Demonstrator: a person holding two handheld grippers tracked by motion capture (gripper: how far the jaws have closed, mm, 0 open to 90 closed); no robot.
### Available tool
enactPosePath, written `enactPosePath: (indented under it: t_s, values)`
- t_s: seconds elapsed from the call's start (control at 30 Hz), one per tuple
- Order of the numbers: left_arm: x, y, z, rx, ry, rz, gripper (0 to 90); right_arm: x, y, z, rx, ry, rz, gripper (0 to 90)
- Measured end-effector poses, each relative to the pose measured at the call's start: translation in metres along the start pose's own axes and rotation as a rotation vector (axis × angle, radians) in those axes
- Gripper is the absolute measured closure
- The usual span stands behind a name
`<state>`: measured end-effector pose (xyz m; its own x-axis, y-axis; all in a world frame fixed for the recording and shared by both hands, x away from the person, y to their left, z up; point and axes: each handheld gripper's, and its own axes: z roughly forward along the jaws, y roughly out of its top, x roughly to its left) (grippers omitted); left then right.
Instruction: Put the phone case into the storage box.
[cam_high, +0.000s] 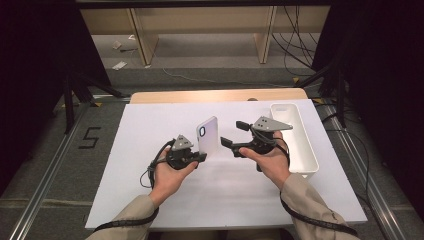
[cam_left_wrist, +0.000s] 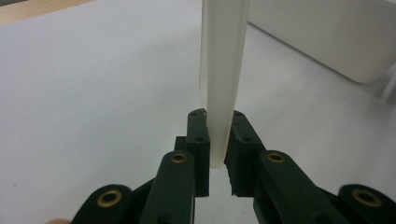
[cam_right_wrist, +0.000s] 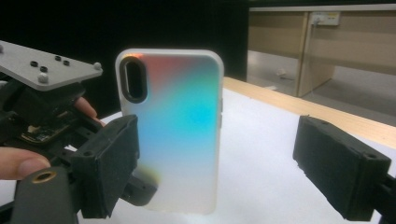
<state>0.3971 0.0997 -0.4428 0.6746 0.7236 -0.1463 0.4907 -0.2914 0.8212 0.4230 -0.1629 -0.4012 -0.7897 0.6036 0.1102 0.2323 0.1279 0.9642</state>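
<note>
The left tongs (cam_high: 200, 157) were clenched on the lower edge of a phone case (cam_high: 207, 134), holding it upright above the middle of the counter (cam_high: 150, 130). The right tongs (cam_high: 231, 134) stood released just beside it, with nothing between the pads. The case looked light, thin and a little flexible, and its glossy rainbow back seemed slippery, so I think a hold across the two long edges would be safest. The counter was white and plain, with a white tray (cam_high: 310, 150) at its right edge. The room around was dark, with wooden furniture behind.
</note>
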Motion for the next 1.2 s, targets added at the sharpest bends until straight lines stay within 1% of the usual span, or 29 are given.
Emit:
enactPosePath:
  t_s: [0.13,0.3,0.67,0.83,1.2]
  values:
    - [0.0,0.0,0.001,0.003,0.008,-0.003,80.6,0.002,-0.002,0.002,0.002,-0.012,-0.003,13.6]
    - [-0.003,0.001,0.003,0.01,0.002,0.003,80.6,0.006,-0.002,0.004,-0.003,-0.014,-0.003,11.5]
    - [-0.011,0.004,0.007,0.012,-0.013,0.019,80.6,0.013,0.004,0.006,-0.049,-0.03,0.012,7.4]
    - [-0.015,0.005,0.009,0.016,-0.018,0.024,80.6,0.014,0.004,0.008,-0.055,-0.025,0.017,6.9]
    - [-0.027,0.006,0.018,0.029,-0.039,0.047,80.6,0.016,0.003,0.014,-0.053,-0.034,0.033,6.0]
